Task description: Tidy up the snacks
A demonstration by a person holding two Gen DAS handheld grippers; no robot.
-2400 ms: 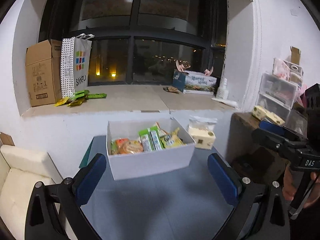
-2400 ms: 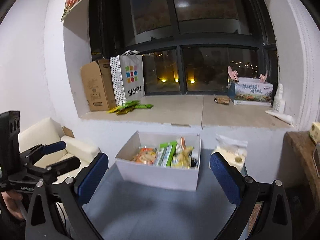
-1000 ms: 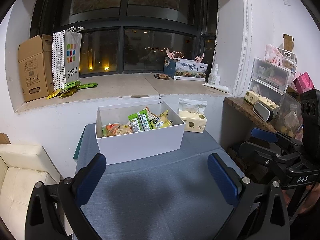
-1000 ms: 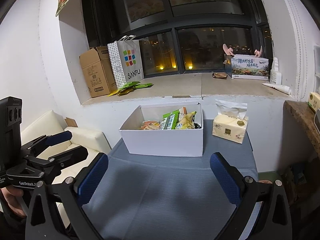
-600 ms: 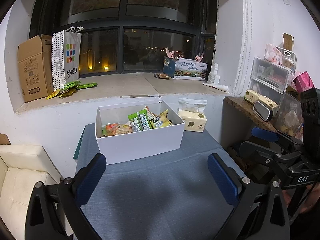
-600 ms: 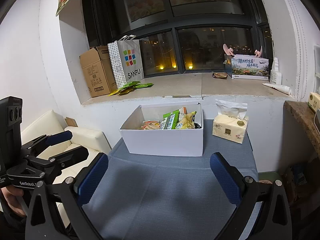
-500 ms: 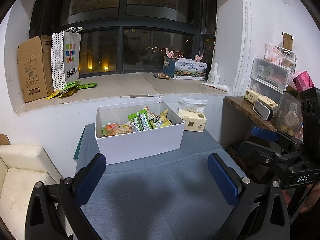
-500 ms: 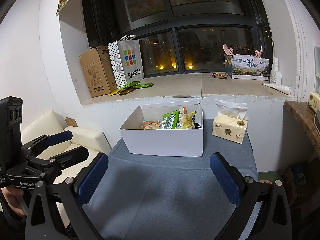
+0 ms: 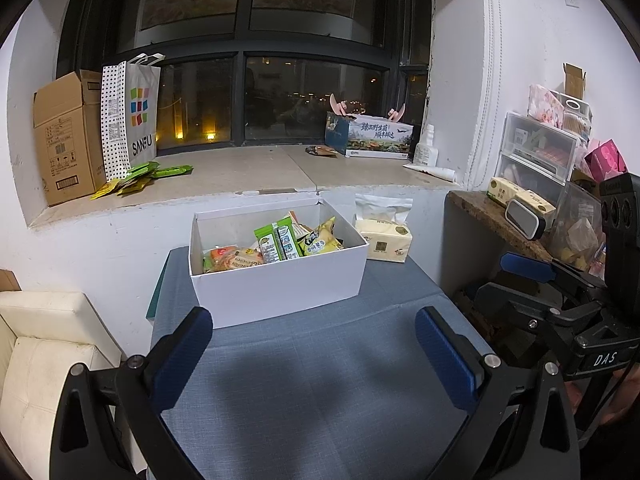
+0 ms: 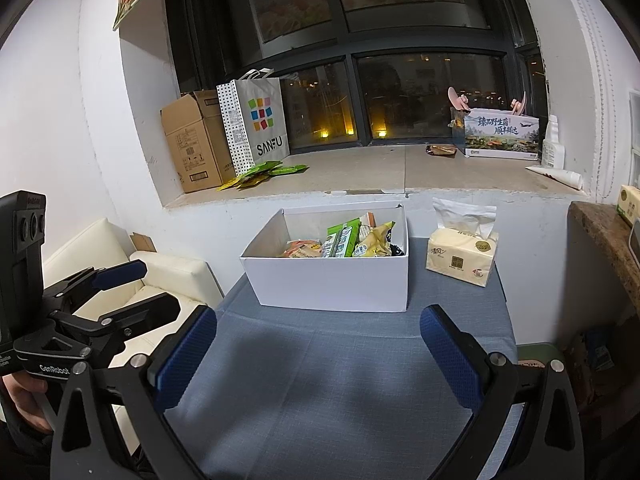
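A white open box stands at the back of a blue-grey table; it also shows in the right wrist view. It holds several snack packets: green ones, a yellow one and an orange one. My left gripper is open and empty, held back over the table's near part. My right gripper is open and empty too, beside the left one. More green and yellow packets lie on the window sill.
A tissue pack stands right of the box. On the sill are a cardboard box, a SANFU bag and a printed carton. A cream sofa is left; a cluttered shelf is right.
Over 2.4 s both grippers pulled back from the box, so more of the table shows. In the last second nothing has visibly moved.
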